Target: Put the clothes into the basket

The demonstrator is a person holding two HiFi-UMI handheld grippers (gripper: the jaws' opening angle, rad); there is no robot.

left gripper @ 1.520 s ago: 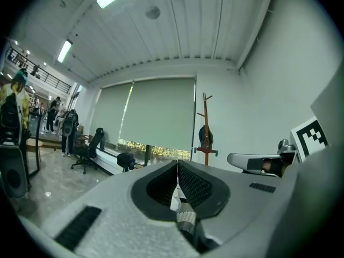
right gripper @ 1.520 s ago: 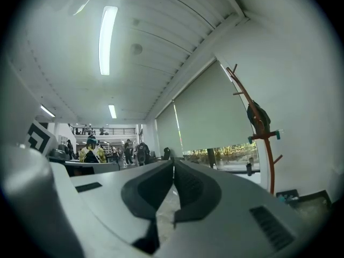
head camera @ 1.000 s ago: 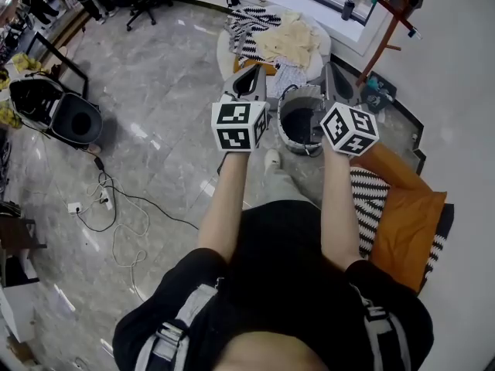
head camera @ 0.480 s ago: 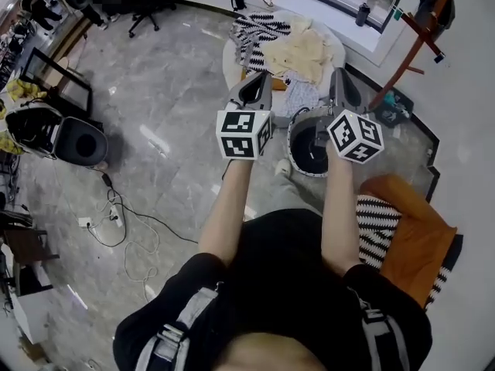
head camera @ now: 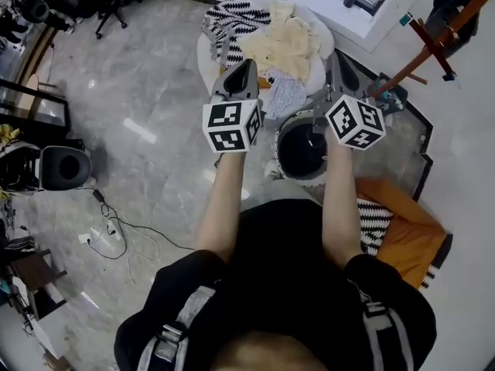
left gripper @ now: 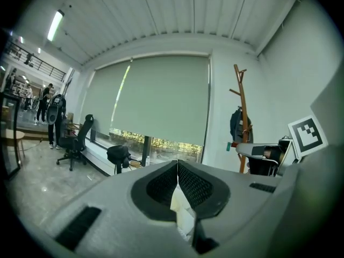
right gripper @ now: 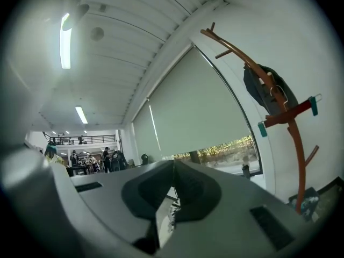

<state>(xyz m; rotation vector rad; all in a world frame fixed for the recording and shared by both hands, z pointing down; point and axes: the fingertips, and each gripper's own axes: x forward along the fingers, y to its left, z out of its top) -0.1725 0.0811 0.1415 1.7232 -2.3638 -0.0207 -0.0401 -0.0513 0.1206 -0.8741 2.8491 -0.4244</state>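
As arms (head camera: 224, 199) extend forward, left gripper (head camera: 247, 66) and right gripper (head camera: 338, 56) point level.

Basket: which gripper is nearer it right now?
Right. In the head view the right gripper, shut, hangs over the right rim of the basket; the left gripper, also shut, sits off to its left.

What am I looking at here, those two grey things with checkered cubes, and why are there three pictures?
A person holds two hand-operated grippers, the left gripper and the right gripper. The patterned cubes are part of them. The top-down picture comes from a camera on the person's head. The other two cameras ride on the grippers and look along their jaws. Both pairs of jaws are shut and hold nothing. Ahead, clothes lie piled on a round white table, with the dark basket beside it.
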